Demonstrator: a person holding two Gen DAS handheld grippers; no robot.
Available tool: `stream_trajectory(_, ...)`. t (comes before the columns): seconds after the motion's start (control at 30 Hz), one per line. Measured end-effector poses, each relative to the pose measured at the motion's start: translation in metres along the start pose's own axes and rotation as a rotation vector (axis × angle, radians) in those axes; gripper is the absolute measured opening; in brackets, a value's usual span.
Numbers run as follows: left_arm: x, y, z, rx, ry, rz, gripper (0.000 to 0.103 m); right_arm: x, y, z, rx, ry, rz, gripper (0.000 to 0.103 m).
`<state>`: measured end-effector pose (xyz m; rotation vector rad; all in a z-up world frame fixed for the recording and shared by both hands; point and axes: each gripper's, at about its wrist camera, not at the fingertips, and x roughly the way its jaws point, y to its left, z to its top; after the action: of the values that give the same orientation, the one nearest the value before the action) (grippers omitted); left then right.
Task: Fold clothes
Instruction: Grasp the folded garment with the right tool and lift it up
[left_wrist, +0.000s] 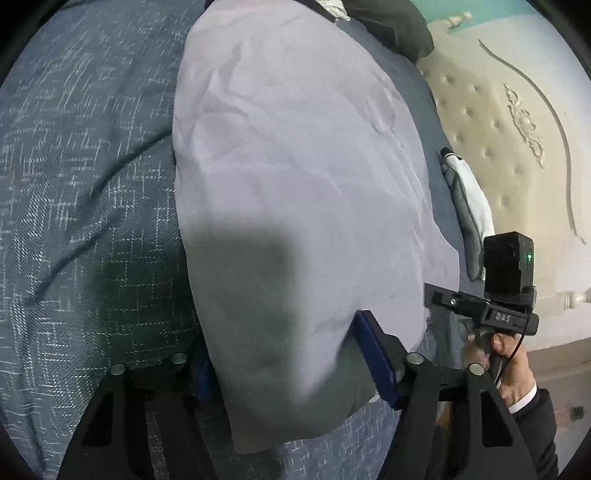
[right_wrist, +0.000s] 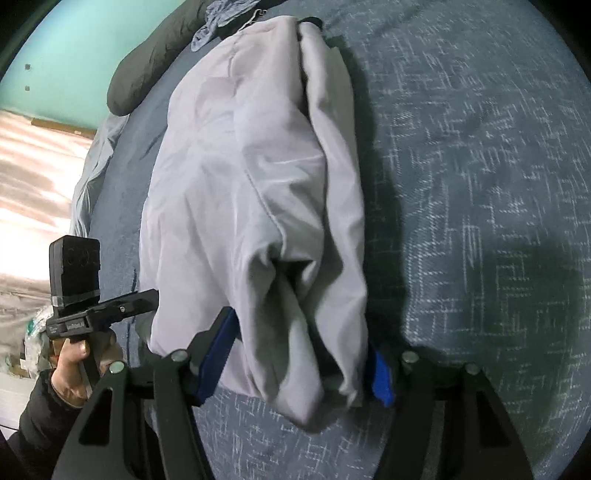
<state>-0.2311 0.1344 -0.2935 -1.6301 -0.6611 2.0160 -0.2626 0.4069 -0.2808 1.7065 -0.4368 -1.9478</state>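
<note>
A pale lilac garment lies lengthwise on the blue patterned bedspread. Its near end is bunched between the blue pads of my left gripper, and the cloth drapes down past them. In the right wrist view the same garment is folded over on itself, and its near end fills the gap of my right gripper and hangs above the bedspread. Each view shows the other gripper held in a hand at the garment's side edge.
A beige tufted headboard runs along the right of the left view. A dark pillow and a crumpled blue cloth lie at the far end. A grey and white item rests at the bed's edge. Floor shows beyond.
</note>
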Motion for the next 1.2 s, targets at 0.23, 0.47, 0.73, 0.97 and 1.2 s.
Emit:
stream_trajectory(0.23,-0.017,-0.001,0.007,0.066,-0.026,0.039,0.053,-0.011,0.011,0.0,-0.056,-0.04,-0.011,0.023)
stream_trajectory(0.47,-0.032,-0.018,0.012,0.112,-0.055,0.055,0.042,-0.039,0.019,0.002,-0.108,-0.098,-0.016,0.018)
stream_trajectory(0.73,-0.044,-0.042,0.026,0.129,-0.096,0.042,0.033,-0.078,0.037,0.008,-0.169,-0.163,-0.032,0.016)
stream_trajectory(0.97,-0.055,-0.06,0.031,0.152,-0.125,0.038,0.031,-0.107,0.057,0.016,-0.22,-0.196,-0.061,0.015)
stream_trajectory(1.2,-0.064,-0.083,0.034,0.173,-0.155,0.016,0.03,-0.129,0.082,0.038,-0.251,-0.232,-0.09,0.014)
